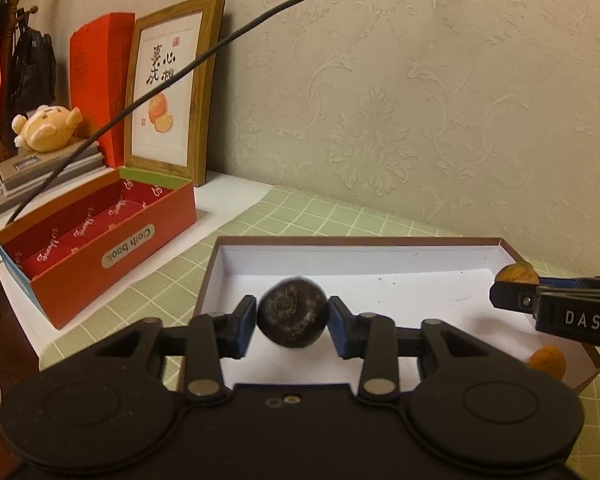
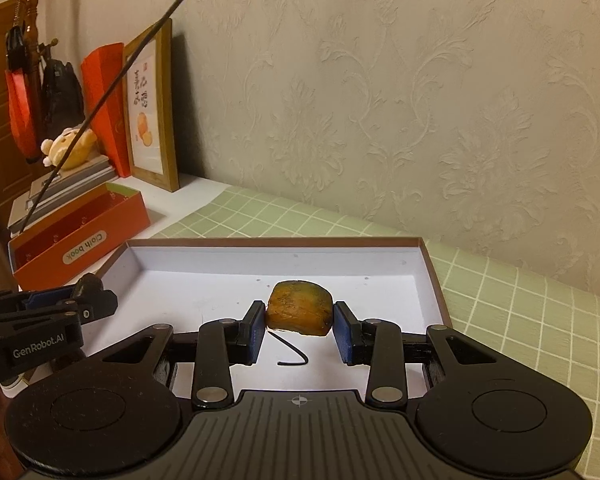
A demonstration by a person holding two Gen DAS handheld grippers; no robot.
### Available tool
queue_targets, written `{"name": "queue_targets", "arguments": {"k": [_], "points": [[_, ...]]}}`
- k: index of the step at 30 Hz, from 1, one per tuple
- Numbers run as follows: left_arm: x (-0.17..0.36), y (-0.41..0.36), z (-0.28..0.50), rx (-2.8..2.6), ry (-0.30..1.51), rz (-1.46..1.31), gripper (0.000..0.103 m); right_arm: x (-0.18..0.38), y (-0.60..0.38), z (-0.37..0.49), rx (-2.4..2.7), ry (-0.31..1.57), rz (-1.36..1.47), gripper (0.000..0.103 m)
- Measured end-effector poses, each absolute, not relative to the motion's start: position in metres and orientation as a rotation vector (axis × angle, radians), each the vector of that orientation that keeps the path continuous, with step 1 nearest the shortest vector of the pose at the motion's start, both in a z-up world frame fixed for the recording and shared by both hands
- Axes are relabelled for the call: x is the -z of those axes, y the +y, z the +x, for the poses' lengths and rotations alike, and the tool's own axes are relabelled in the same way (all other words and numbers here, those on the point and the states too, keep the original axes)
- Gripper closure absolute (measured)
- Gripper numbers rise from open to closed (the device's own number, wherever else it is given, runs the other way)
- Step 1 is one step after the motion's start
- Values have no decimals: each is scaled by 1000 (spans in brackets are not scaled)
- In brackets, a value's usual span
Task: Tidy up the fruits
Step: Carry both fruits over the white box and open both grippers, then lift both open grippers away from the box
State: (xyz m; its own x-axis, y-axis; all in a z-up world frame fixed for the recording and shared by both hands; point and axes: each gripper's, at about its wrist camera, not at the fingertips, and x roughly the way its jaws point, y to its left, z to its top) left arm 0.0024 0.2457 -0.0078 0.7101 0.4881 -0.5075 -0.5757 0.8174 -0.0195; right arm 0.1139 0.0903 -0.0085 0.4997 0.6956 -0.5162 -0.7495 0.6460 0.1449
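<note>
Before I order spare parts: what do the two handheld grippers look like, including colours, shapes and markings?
Both are matte black. The left gripper and right gripper each have linkage fingers with silver rivets, blue ribbed pads and two round discs on the body. The left one reads "GenRobot.AI" on its side, the right one "DAS". A thin black cable arcs overhead. No sleeves are visible.

Both grippers matte black plastic: left gripper (image 1: 293, 322) and right gripper (image 2: 300, 330) each have blue ribbed pads (image 2: 346, 336), silver pivot rivets, two round discs on the near body. Right body ribbed with crosshair mark; side lettering "DAS" and "GenRobot.AI". Thin black cable (image 1: 172, 80) overhead.
</note>
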Motion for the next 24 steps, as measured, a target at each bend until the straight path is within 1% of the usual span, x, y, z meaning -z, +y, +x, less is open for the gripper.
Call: {"name": "queue_targets", "arguments": {"k": [1, 2, 3, 4, 24], "points": [[7, 245, 2, -607, 498, -173, 33, 9, 92, 113, -868, 562, -116, 41], [7, 243, 0, -624, 479, -161, 9, 9, 93, 111, -841, 544, -129, 16], [5, 241, -1, -637, 465, -146, 9, 10, 92, 109, -815, 513, -124, 0], [4, 241, -1, -638, 463, -138, 11, 10, 89, 106, -810, 470, -111, 0], [4, 253, -8, -657, 462, -168, 10, 14, 87, 117, -806, 512, -97, 0]]}}
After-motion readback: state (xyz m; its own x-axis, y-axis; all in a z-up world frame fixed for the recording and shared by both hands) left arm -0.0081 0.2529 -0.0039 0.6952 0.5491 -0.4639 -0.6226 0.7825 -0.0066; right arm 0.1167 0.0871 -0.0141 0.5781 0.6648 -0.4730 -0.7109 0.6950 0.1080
